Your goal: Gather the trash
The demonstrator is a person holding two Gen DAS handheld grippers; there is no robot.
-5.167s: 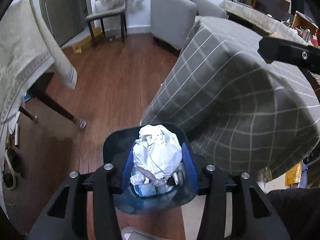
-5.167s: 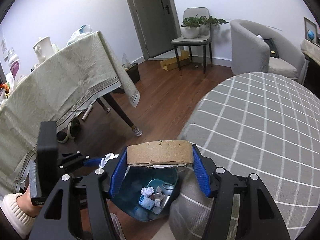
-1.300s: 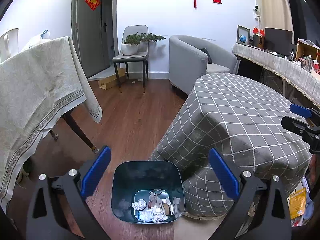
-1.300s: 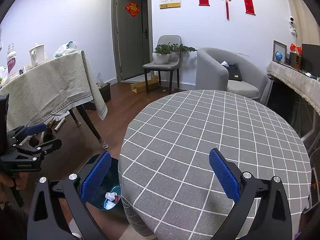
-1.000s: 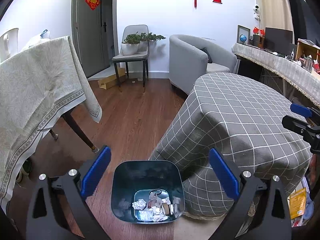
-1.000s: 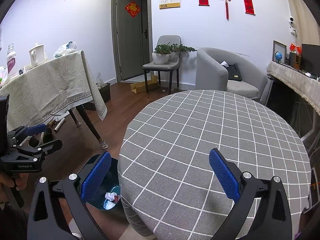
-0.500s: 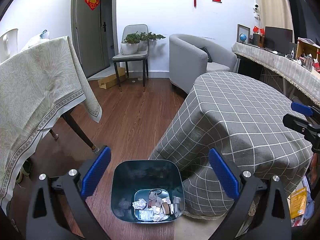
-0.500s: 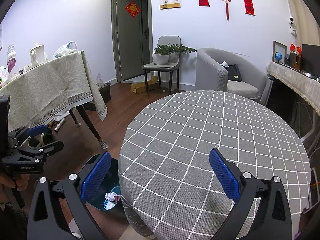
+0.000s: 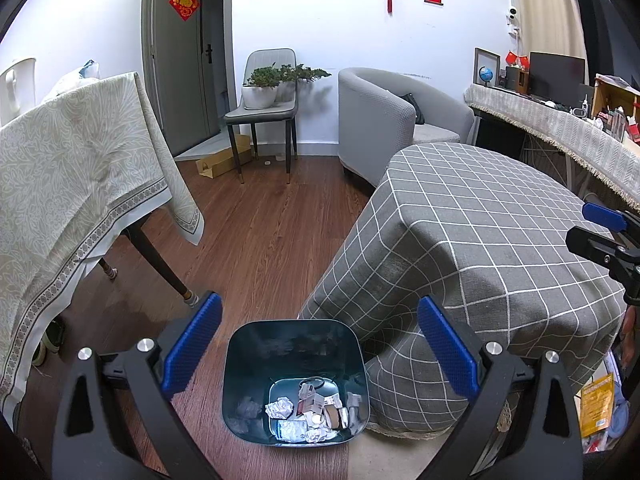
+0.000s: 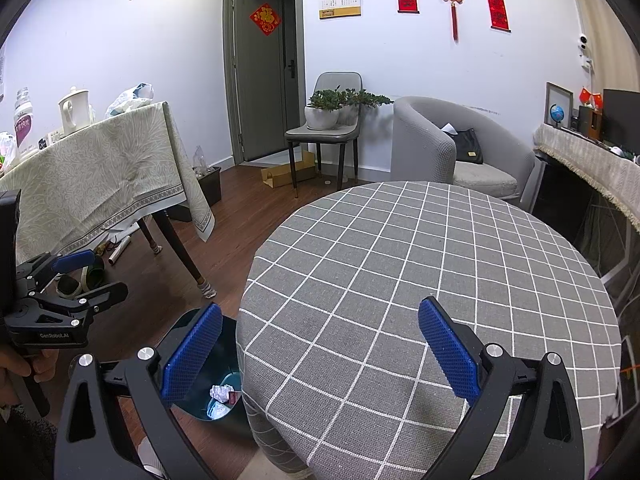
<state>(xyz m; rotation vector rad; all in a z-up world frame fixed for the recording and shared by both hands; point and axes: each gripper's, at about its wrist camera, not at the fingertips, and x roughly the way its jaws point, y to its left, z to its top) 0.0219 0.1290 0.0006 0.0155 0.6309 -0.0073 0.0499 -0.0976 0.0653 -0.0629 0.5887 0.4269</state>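
Looking down, the left gripper [image 9: 318, 354] hangs over the dark blue trash bin [image 9: 294, 376] on the wood floor [image 9: 256, 240]. Its two blue pads are spread wide and hold nothing. The right gripper [image 10: 320, 354] hangs over the round table with the gray checked cloth [image 10: 420, 280]. Its pads are spread wide too, and it holds nothing.

The trash [image 9: 308, 412] is at the bottom of the bin: crumpled paper balls, wrappers and small bits. No trash shows on the tabletop in either view, so the job looks almost done or done.

What could go wrong? The bin stands right beside the hanging edge of the cloth. If the left gripper dips low, a finger could bump the rim, tip the bin and spill the paper onto the floor. If the right gripper drops down, a pad could catch the cloth and drag it sideways.

Both grippers point forward and tilt a little down. The left one is held lower and off to the side of the table, with the person's hand [image 10: 16, 364] on its handle. The right one sits higher, above the near edge of the table.
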